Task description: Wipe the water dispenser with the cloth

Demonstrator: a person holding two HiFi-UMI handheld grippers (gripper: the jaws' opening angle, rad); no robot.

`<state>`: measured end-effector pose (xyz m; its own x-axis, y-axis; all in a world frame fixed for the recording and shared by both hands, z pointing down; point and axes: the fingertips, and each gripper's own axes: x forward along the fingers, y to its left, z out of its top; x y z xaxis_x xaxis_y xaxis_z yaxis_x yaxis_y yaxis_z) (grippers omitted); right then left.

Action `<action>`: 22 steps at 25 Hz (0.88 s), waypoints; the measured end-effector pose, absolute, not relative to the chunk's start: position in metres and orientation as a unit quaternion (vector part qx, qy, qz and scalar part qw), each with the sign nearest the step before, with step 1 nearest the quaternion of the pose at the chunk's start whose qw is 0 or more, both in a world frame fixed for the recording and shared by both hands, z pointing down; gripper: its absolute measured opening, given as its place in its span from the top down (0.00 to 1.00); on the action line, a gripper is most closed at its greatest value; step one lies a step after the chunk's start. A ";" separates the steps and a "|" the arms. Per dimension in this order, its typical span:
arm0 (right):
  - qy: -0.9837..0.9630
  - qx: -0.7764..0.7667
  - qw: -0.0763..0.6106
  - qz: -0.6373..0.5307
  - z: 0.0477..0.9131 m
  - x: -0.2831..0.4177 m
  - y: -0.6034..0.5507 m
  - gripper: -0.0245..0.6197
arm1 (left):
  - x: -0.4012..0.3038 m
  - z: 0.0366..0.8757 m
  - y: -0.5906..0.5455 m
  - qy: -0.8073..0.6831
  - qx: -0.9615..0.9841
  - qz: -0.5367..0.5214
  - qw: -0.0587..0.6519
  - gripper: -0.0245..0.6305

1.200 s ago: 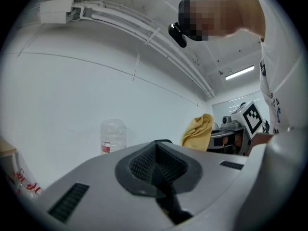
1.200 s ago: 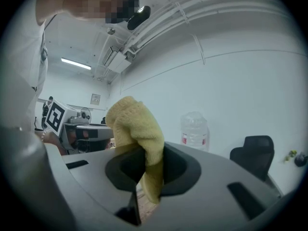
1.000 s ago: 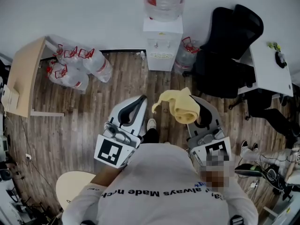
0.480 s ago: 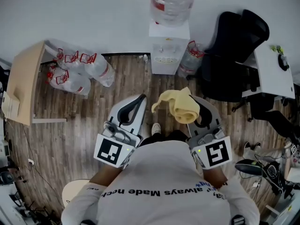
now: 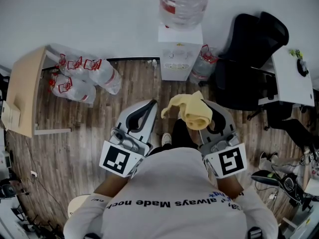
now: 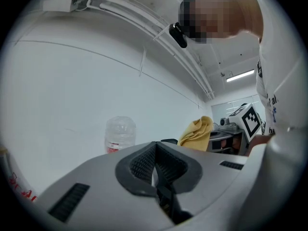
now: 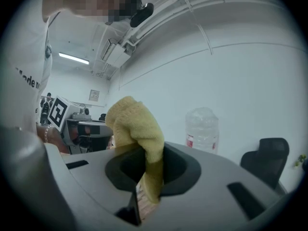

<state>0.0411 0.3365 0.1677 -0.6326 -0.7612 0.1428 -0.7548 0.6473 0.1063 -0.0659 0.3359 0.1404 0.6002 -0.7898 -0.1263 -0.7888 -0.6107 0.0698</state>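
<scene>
A person stands on the wood floor [image 5: 89, 133] facing a white water dispenser [image 5: 179, 54] that sits against the far wall, its large bottle [image 5: 183, 3] on top. The right hand-held gripper [image 5: 205, 114] has its jaws clamped on a yellow cloth [image 5: 191, 112], which bunches up above them and droops over to the left. The right gripper view shows the fabric pinched deep between the jaws. The left hand-held gripper [image 5: 141, 117] has its jaws pressed together on nothing, and it is carried level with its partner at the person's front.

The dispenser is well apart from both tools, with bare floor between, so the wiping has not begun. The step in hand looks like the approach, with the cloth secured and the target straight ahead. The next move probably calls for closing the gap and reaching the right arm forward so that the loose bulk of the cloth, not the hard jaws, lands flat on the cabinet. A black office chair [image 5: 249, 59] and a spare bottle [image 5: 202, 63] crowd the dispenser's right side, which leaves the front and left faces easier to reach.
</scene>
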 end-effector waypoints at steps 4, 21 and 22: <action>-0.904 0.422 0.070 -0.024 0.161 0.041 0.312 0.87 | -0.063 0.143 0.314 -0.444 0.893 -0.066 0.002 0.93; -0.908 0.416 0.046 -0.030 0.152 0.069 0.194 0.87 | -0.029 0.136 0.197 -0.443 0.894 -0.068 -0.008 0.93; -0.909 0.414 0.041 -0.031 0.150 0.070 0.186 0.87 | -0.027 0.136 0.188 -0.445 0.893 -0.068 -0.009 0.93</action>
